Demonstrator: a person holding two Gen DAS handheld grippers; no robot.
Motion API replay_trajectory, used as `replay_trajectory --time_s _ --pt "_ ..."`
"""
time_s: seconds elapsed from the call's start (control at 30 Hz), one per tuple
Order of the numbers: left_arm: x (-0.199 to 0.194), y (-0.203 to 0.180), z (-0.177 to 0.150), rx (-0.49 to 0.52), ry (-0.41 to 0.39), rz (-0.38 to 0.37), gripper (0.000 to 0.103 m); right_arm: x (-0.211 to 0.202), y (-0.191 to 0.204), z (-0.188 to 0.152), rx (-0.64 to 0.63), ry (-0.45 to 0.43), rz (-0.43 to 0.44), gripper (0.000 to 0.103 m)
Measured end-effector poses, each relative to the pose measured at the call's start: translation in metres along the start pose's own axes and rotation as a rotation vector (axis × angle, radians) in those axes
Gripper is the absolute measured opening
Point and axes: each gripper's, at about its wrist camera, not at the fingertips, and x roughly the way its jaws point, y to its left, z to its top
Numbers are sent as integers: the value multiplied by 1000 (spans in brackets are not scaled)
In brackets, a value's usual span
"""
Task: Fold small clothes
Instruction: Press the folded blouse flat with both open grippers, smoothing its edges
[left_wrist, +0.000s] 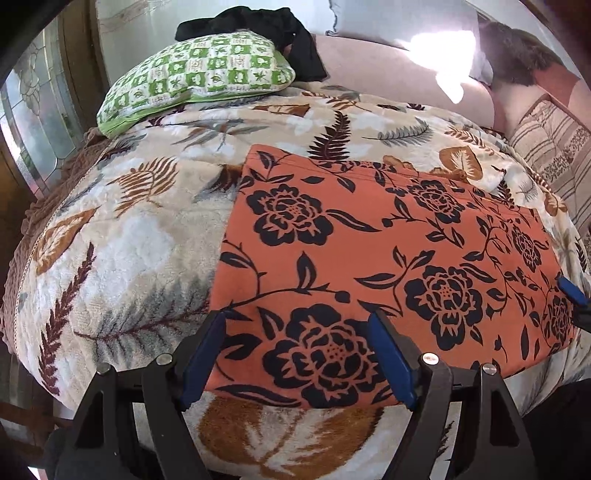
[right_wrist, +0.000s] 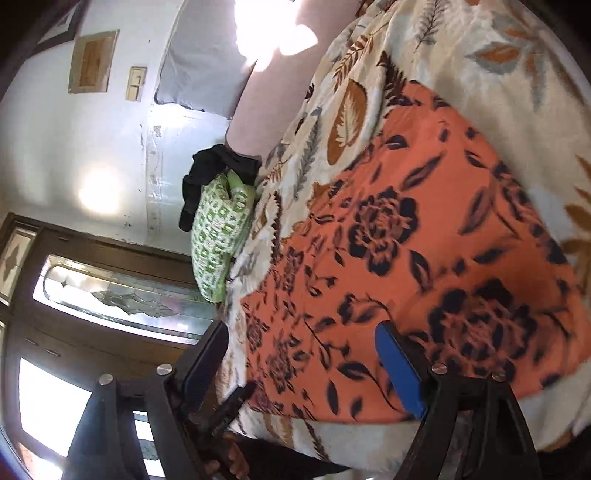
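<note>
Lay spread flat on the bed: an orange cloth printed with dark navy roses and leaves (left_wrist: 388, 251), smoothed out over a plush cream blanket patterned with brown and grey ferns (left_wrist: 122, 236). Reached with its near hem almost to the blanket's front edge, its left side running straight up toward the pillows.

Hovered over the cloth's near left corner: the left gripper (left_wrist: 299, 358), black-framed with blue pads, jaws standing wide apart and gripping nothing. Showed orange fabric in the gap between the pads, untouched as far as could be told.

Hung at the cloth's right side, rolled over so that the room appeared tipped in its own view: the right gripper (right_wrist: 306, 365), jaws likewise spread wide and empty. Seen from the left wrist camera only as a blue tip (left_wrist: 570, 291) at the cloth's right edge. Blurred in the right wrist view, so contact with the fabric could not be judged.

Rested at the head of the bed, well apart from the cloth: a green-and-white checked pillow (left_wrist: 199, 74), with a crumpled black garment (left_wrist: 258, 26) draped behind and partly over it. Beside these, a long pale pink bolster (left_wrist: 388, 70) and a beige striped cushion (left_wrist: 554, 147). Off to the left, a dark wooden door with leaded glass panes (right_wrist: 110, 291).
</note>
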Motion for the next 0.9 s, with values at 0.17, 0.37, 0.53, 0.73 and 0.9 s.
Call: replay_trajectory --time_s 0.17,0.37,0.53,0.73,0.9 --pt "3 5 0 -11 7 12 80 69 30 9 -16 133 83 84" --pt "8 10 0 -18 20 20 80 152 27 26 27 261 10 84" --pt "13 14 3 -29 9 12 80 139 21 59 47 147 -44 84" --pt "18 15 2 -35 11 -10 80 127 10 78 56 94 -95 85" --pt "14 15 1 -48 2 -21 80 120 11 76 12 118 -154 85"
